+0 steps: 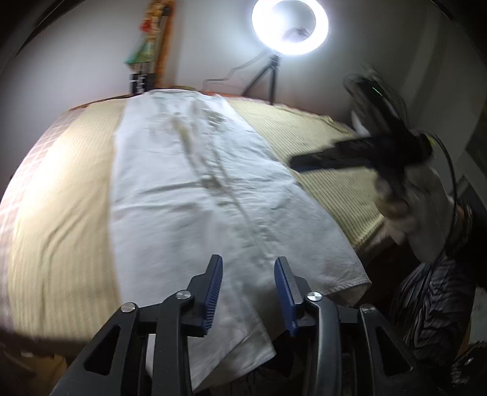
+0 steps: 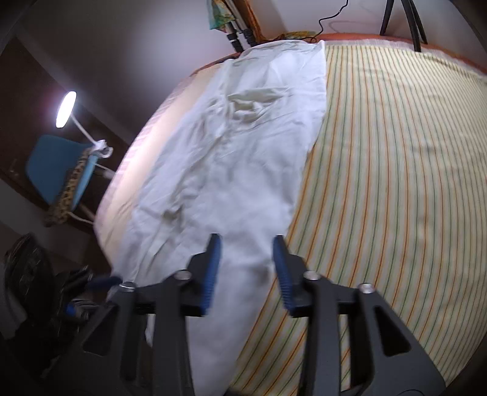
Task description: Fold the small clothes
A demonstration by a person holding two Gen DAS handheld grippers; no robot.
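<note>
While my left gripper point(image 1: 248, 271) and my right gripper point(image 2: 246, 252) both hung with jaws parted and empty at the bottom centre of their frames, the white garment point(image 1: 194, 189) lay stretched beyond them up the striped bedspread point(image 2: 395, 182) toward the ring light point(image 1: 290, 26) at top.
</note>
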